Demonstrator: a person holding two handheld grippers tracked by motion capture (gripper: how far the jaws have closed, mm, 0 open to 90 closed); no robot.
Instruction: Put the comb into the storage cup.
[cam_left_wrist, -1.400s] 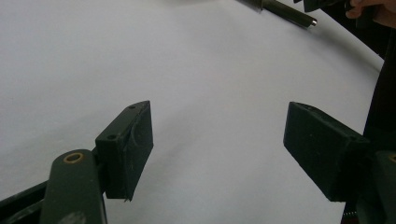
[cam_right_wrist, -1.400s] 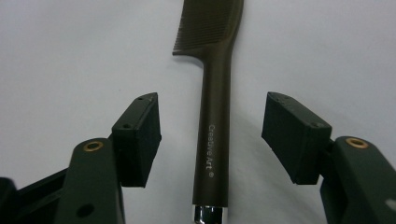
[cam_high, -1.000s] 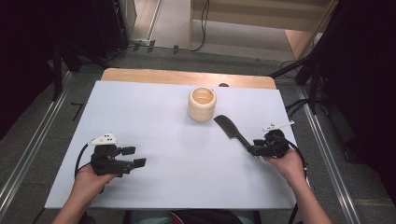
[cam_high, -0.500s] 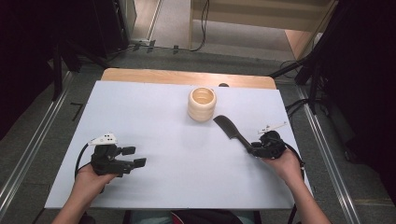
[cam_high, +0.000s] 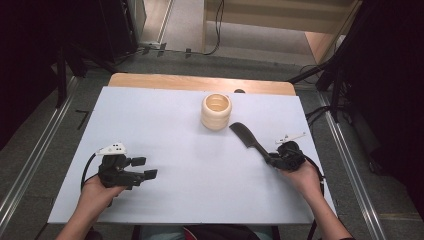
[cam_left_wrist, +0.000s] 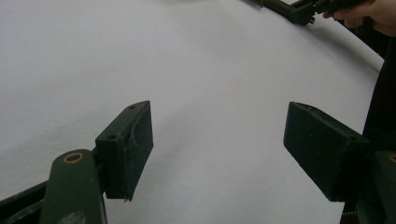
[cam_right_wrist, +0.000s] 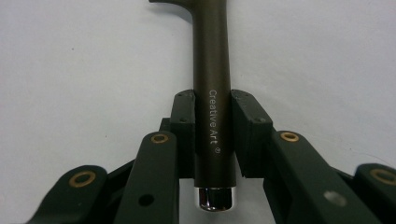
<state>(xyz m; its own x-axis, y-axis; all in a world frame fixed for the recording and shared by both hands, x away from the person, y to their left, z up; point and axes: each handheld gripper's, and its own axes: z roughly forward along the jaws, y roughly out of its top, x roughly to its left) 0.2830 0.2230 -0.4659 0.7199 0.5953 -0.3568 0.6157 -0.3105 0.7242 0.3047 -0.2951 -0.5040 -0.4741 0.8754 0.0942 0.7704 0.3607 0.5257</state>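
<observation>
Closing: right claw (cam_right_wrist: 212, 140) now grips spatula (cam_high: 248, 136) handle | left claw (cam_left_wrist: 219, 154) released

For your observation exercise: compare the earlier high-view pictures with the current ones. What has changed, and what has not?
The right gripper has just been closing its jaws and now clamps the black spatula by its handle. The left gripper, open, and the wooden cup stayed put.
</observation>
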